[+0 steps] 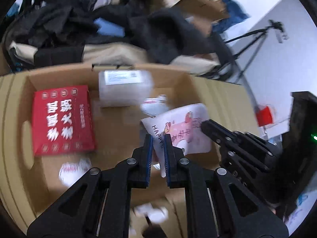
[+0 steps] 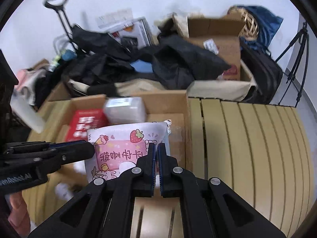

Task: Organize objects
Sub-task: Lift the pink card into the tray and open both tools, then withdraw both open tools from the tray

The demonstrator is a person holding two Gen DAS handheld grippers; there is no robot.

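A white pouch (image 1: 184, 127) with pink cartoon prints and the word HAPPY hangs over an open cardboard box (image 1: 118, 123). My left gripper (image 1: 158, 137) is shut on its near edge, and my right gripper (image 1: 204, 125) pinches its far side. In the right wrist view, the right gripper (image 2: 156, 145) is shut on the pouch (image 2: 118, 138) at its right edge, while the left gripper (image 2: 90, 148) holds the left edge. Inside the box (image 2: 168, 101) lie a red carton (image 1: 63, 119) (image 2: 87, 123), a white wrapped package (image 1: 124, 89) (image 2: 124, 109) and small white packets (image 1: 73, 170).
The box stands on a slatted wooden table (image 2: 247, 138). Behind it lie a heap of dark clothes (image 2: 158, 63) and a second cardboard box (image 2: 218, 39). A tripod (image 2: 297, 49) stands at the right, a trolley handle (image 2: 57, 2) at the back left, and a red cup (image 1: 264, 115) beside the table.
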